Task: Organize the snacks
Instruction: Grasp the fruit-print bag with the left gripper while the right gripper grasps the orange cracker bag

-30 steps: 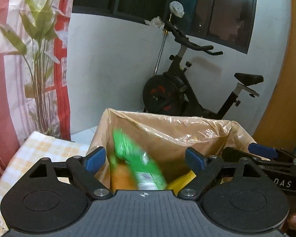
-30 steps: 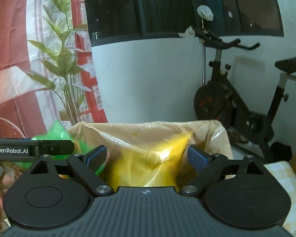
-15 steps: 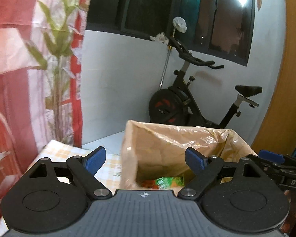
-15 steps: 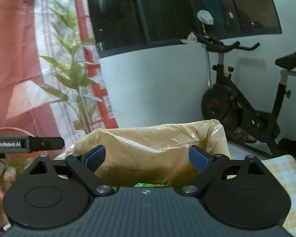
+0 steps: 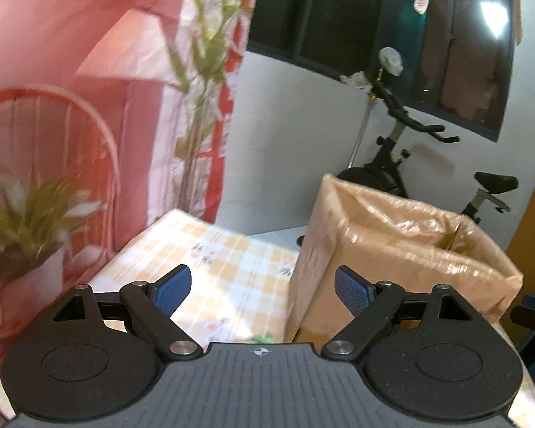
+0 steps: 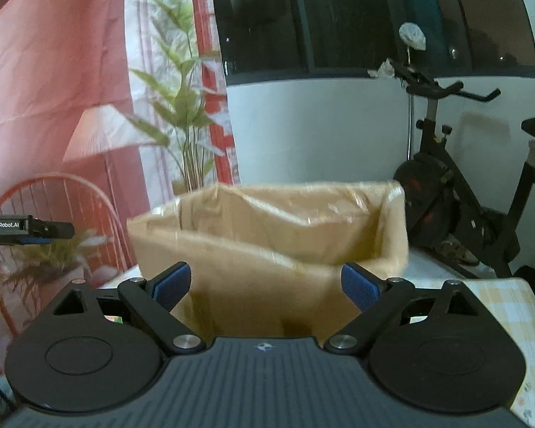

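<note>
A tall cardboard box (image 5: 403,249) lined with clear plastic stands on the checked tablecloth (image 5: 224,271); the right wrist view faces its near wall (image 6: 267,249). Its inside is hidden from both views. My left gripper (image 5: 262,290) is open and empty, left of the box over the cloth, and a small green scrap (image 5: 262,339) shows just past its body. My right gripper (image 6: 265,283) is open and empty in front of the box. The left gripper's side (image 6: 28,230) shows at the left edge of the right wrist view.
An exercise bike (image 6: 456,192) stands behind the table by the white wall. A potted plant (image 5: 28,228) and a red wire chair (image 6: 64,214) are at the left, before a pink curtain. The table's right part (image 6: 510,321) carries the same cloth.
A green and a yellow snack pack dropped into the box a second ago. Both grippers have since pulled back and shifted left, so the box's contents are no longer seen.
</note>
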Demonstrator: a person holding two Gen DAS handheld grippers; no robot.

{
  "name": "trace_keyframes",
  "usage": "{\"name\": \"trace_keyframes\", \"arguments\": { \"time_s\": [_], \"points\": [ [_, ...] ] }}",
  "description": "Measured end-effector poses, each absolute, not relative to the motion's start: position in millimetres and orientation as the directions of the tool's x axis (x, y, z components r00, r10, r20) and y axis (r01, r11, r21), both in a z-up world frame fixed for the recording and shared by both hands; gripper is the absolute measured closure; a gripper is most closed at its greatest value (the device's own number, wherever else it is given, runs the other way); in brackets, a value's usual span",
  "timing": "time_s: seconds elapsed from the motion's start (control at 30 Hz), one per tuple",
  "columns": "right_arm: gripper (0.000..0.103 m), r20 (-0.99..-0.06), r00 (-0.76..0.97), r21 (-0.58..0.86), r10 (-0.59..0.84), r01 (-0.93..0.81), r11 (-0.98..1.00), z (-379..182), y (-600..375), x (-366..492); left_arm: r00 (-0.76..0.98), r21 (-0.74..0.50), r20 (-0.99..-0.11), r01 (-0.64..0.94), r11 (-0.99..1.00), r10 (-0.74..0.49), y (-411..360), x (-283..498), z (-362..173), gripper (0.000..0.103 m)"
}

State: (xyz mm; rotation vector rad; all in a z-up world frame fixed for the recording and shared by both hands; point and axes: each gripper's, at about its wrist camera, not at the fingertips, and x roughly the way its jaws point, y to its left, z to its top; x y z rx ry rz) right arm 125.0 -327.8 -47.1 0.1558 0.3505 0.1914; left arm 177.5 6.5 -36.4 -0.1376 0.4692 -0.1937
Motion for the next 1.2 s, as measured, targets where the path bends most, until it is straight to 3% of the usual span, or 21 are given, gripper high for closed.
{"name": "trace_keyframes", "arguments": {
  "time_s": [0.47, 0.83, 1.0, 1.2],
  "points": [
    [0.01, -0.557, 0.829, 0.136, 0.056, 0.024, 0.99, -135, -350, 77, 0.846, -0.215, -0.495, 0.101, 0.971, -0.198, 3, 167, -75, 0.014],
    [0.009, -0.648, 0.761, 0.079, -0.042, 0.122, 0.989, -166, -372, 70, 0.816, -0.217, -0.536, 0.116, 0.969, -0.217, -4, 167, -90, 0.014],
    [0.0, -0.676, 0.737, 0.15, -0.024, 0.169, 0.974, -177, -383, 73, 0.809, -0.219, -0.548, 0.109, 0.97, -0.215, -6, 168, -92, 0.014],
    [0.0, -0.695, 0.717, 0.303, 0.041, 0.241, 0.922, -195, -397, 76, 0.803, -0.221, -0.556, 0.108, 0.969, -0.216, -6, 171, -95, 0.014]
  ]
}}
